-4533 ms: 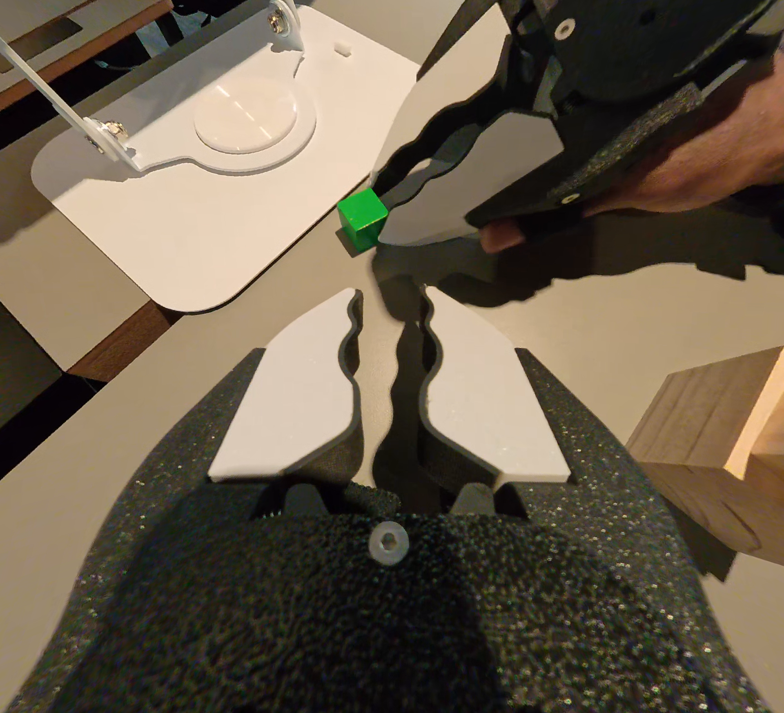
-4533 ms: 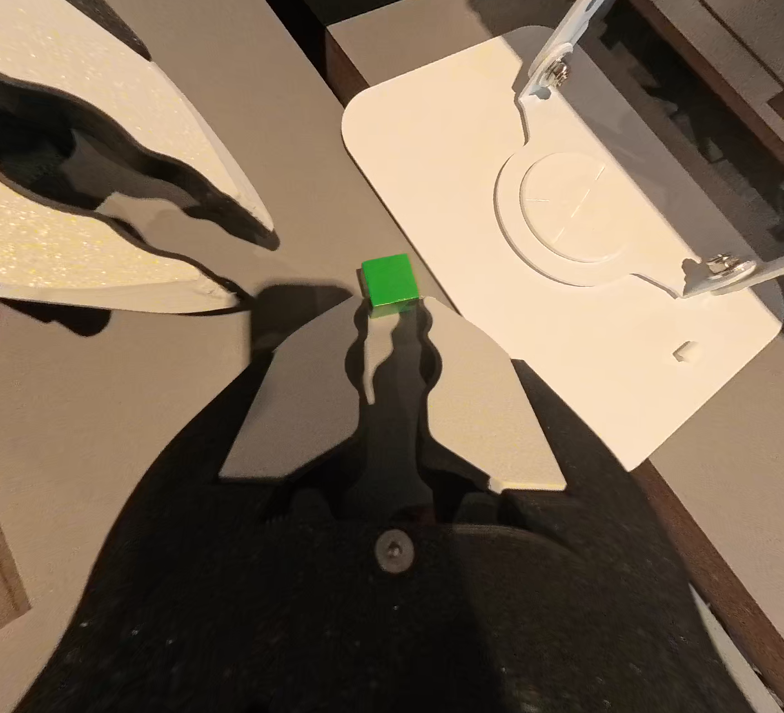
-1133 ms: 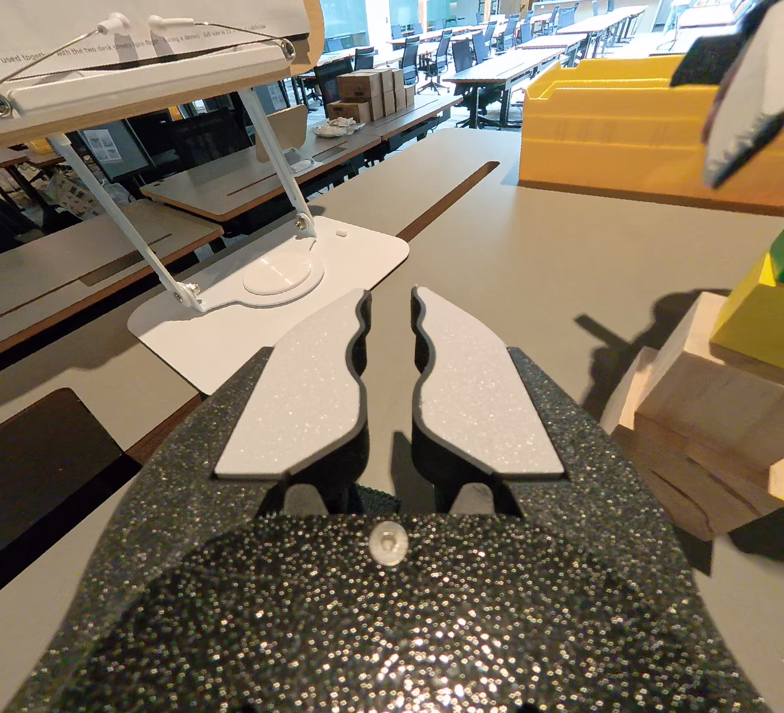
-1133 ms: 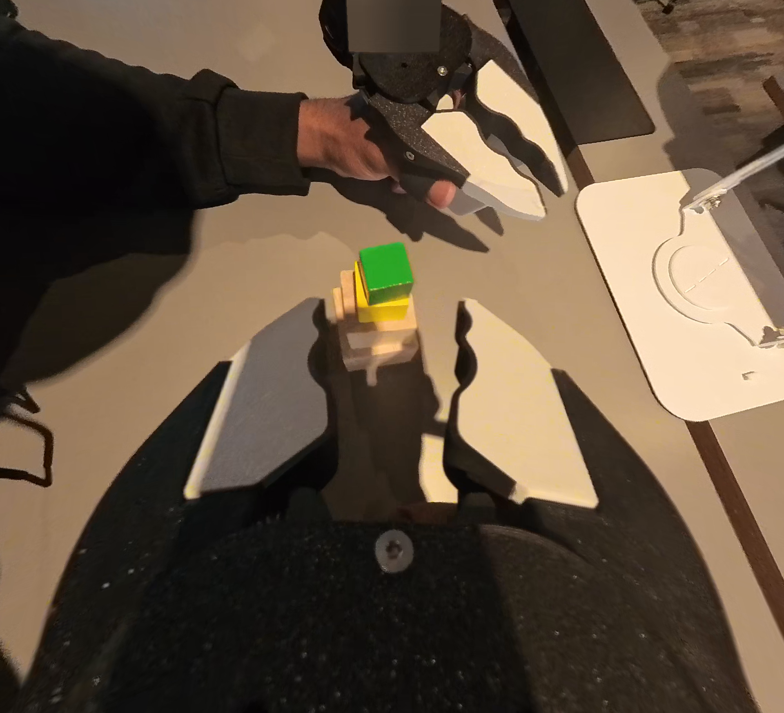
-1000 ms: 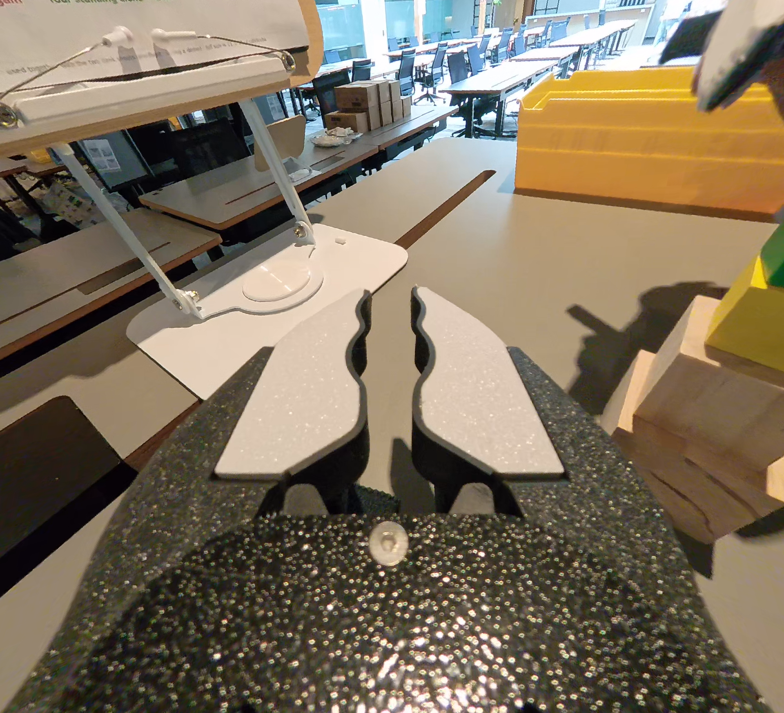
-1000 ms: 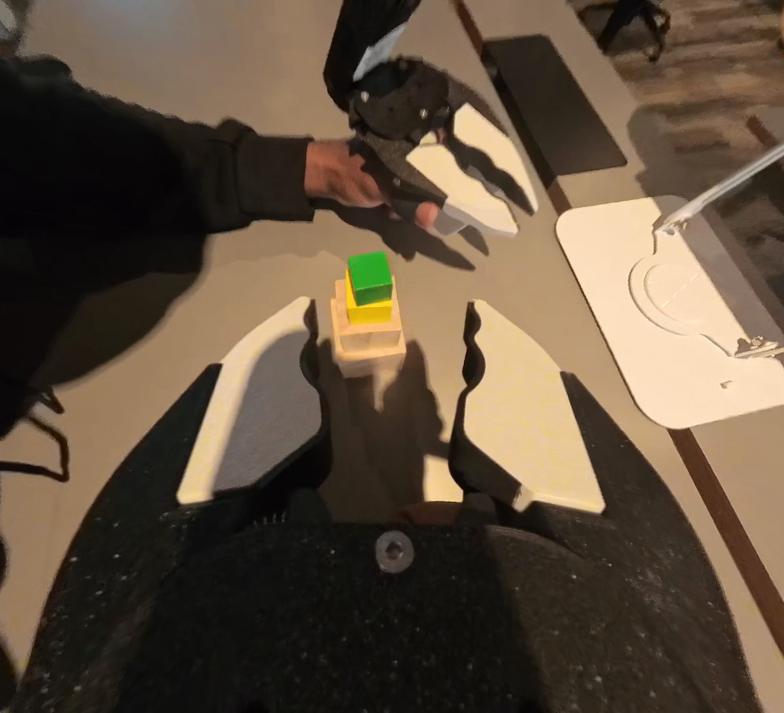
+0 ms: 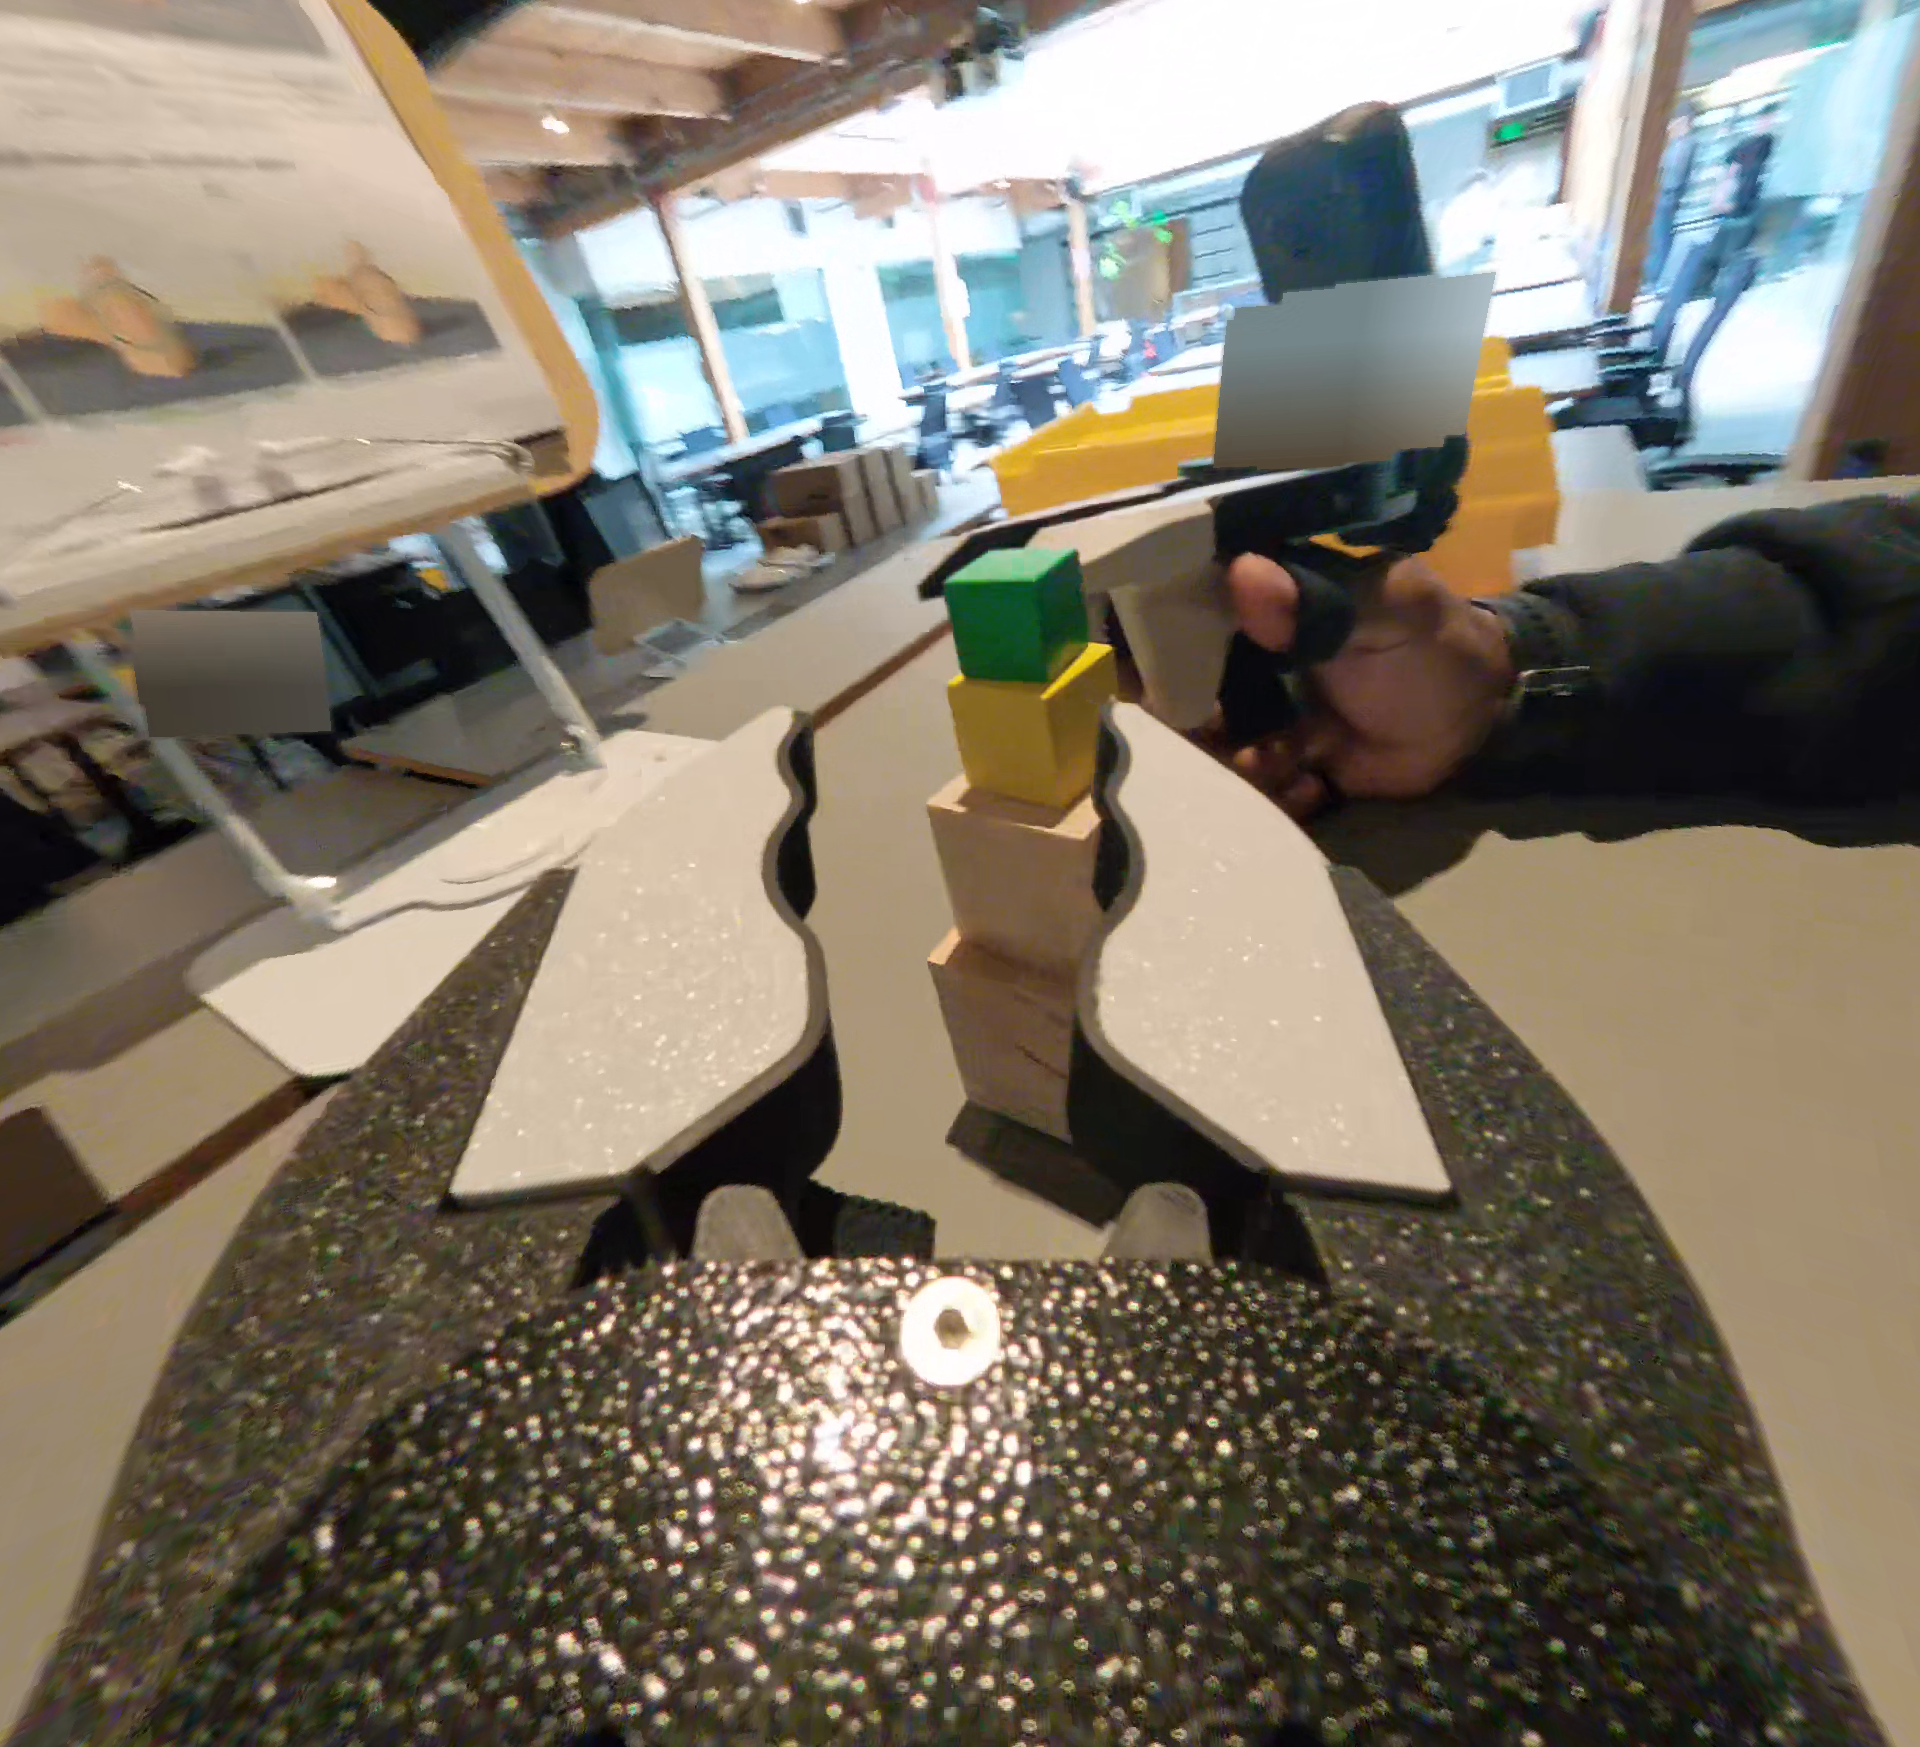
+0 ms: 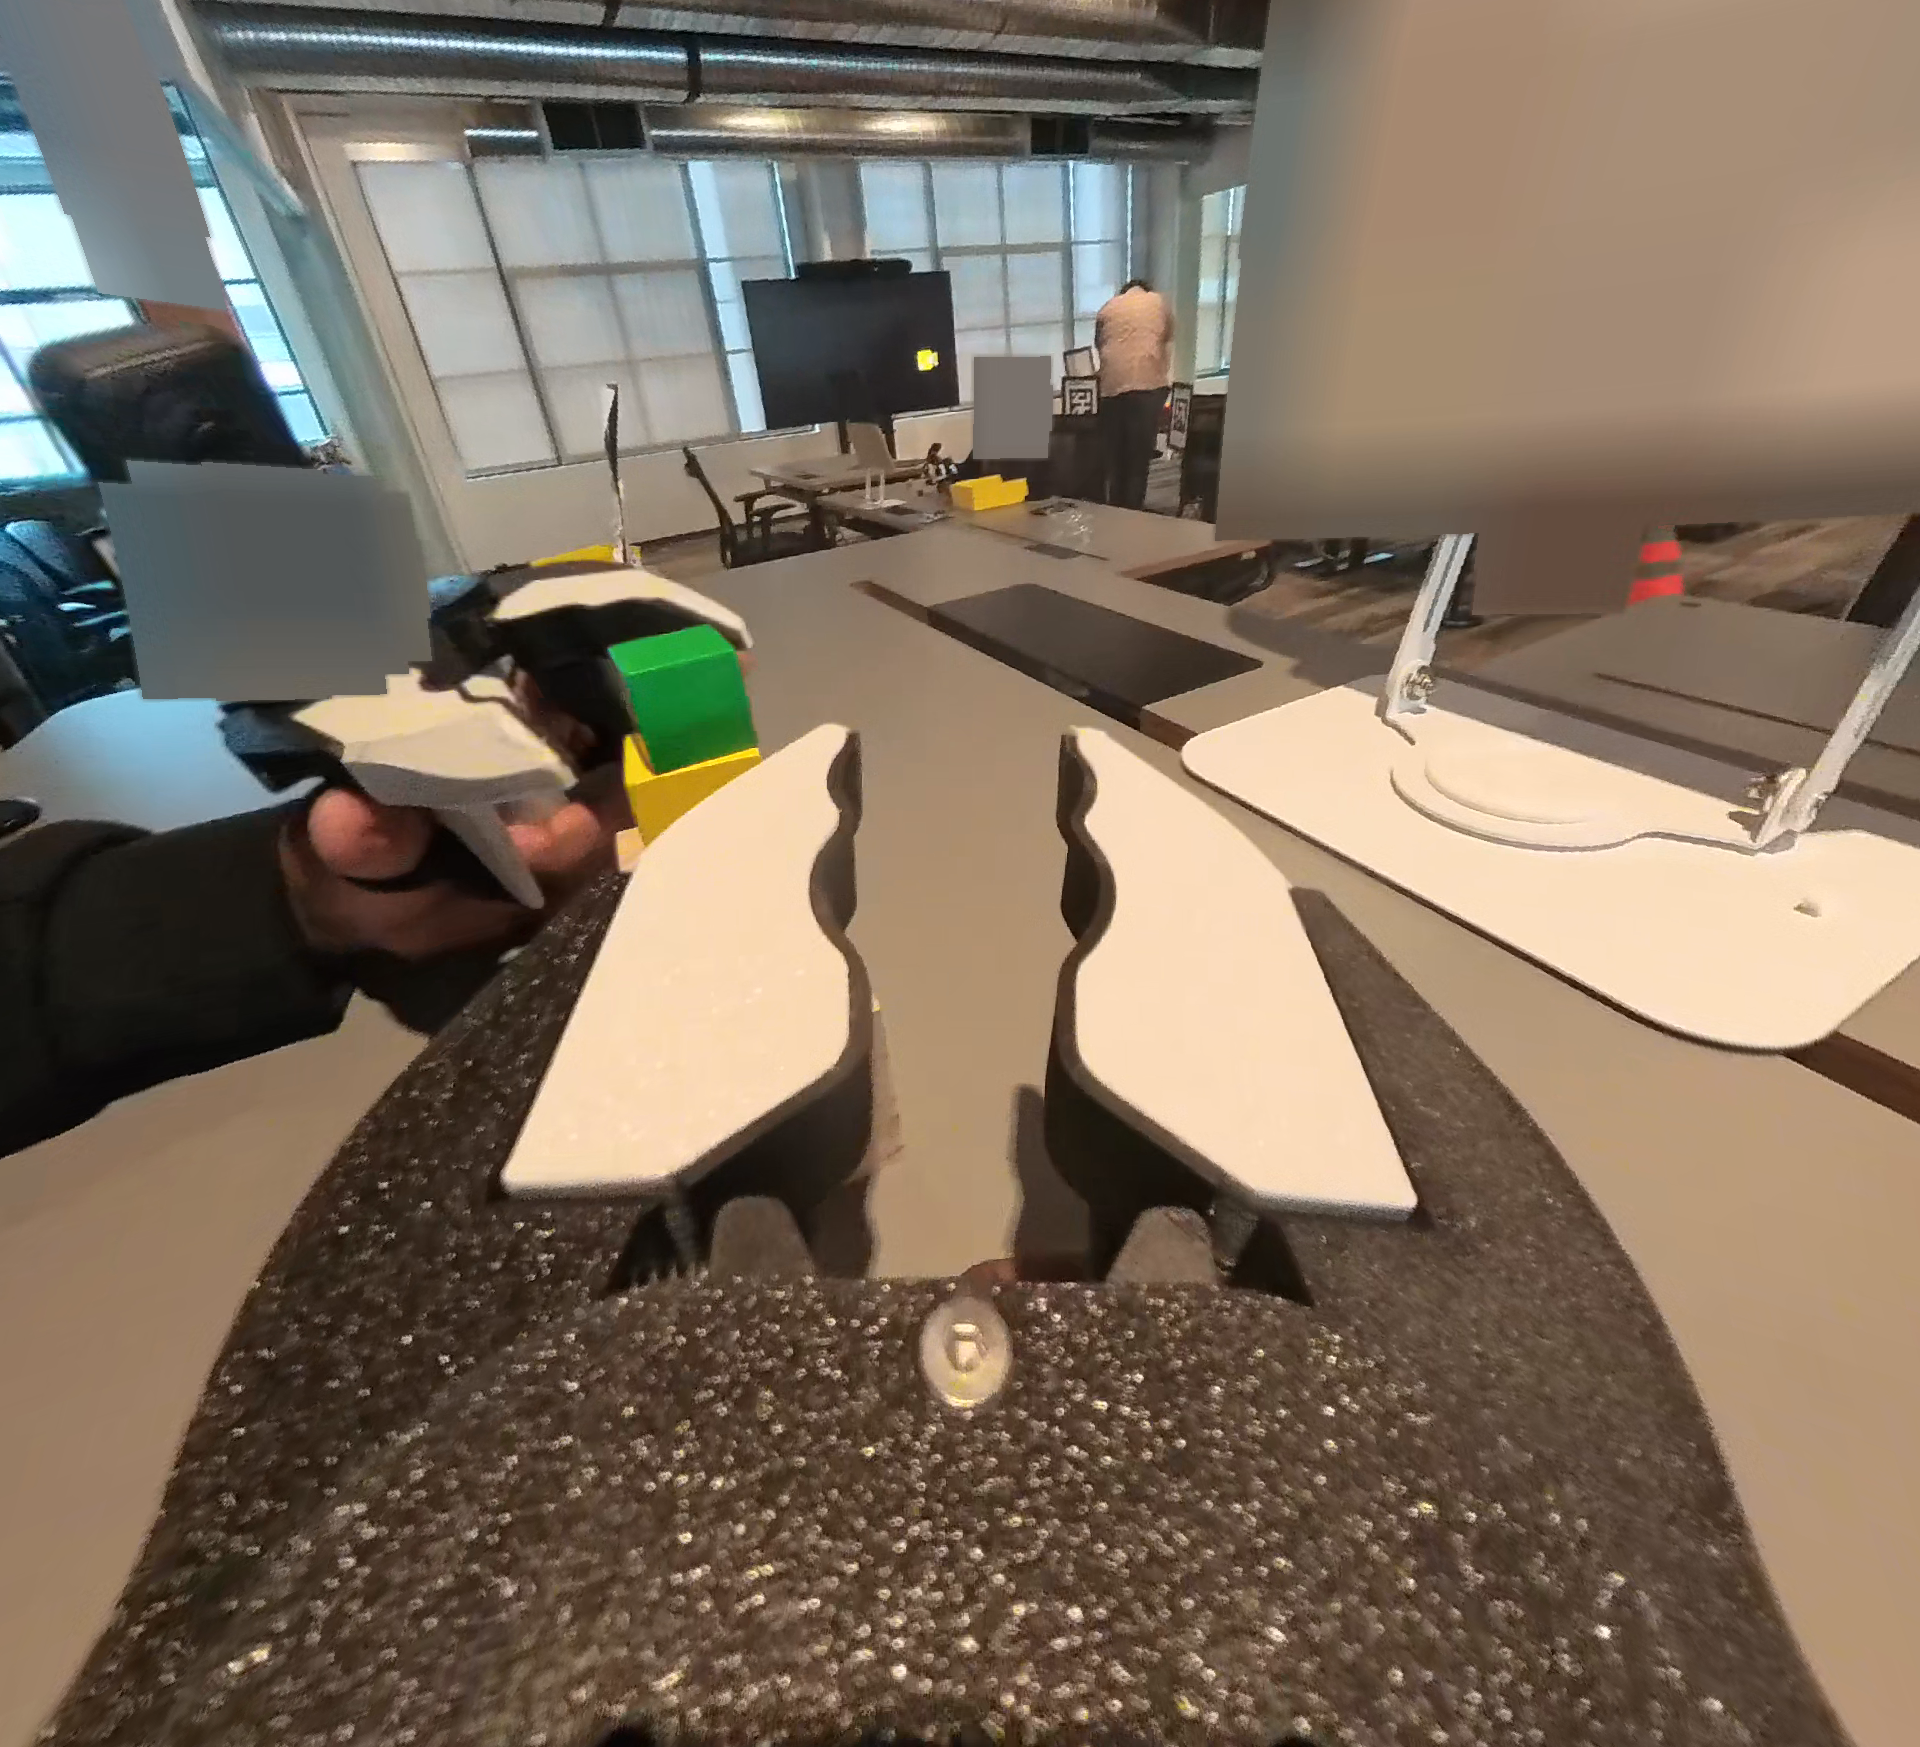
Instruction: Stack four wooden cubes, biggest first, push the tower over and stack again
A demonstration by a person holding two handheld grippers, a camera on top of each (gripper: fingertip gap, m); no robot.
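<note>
A tower of four cubes stands on the grey table: a large wooden cube (image 7: 1003,1037), a smaller wooden cube (image 7: 1013,866), a yellow cube (image 7: 1023,736) and a green cube (image 7: 1013,611) on top. My left gripper (image 7: 956,741) is open and low, and the tower shows in its gap close to the right finger. My right gripper (image 8: 958,741) is open and empty, just right of the tower. There the green cube (image 8: 686,689) and yellow cube (image 8: 681,788) show past its left finger, which hides the wooden cubes. The right gripper's fingers (image 7: 1164,648) show behind the tower.
A white stand base (image 8: 1558,876) lies right of the right gripper; it also shows in the left wrist view (image 7: 416,928), under a tilted board with a printed sheet (image 7: 239,243). A yellow bin (image 7: 1507,492) sits at the back. A black pad (image 8: 1091,648) lies farther off. A dark sleeve (image 7: 1714,658) rests on the table.
The green cube, picked off the table earlier, now tops the tower. Both grippers have dropped to table level. The left has turned to face the tower and opened wider.
</note>
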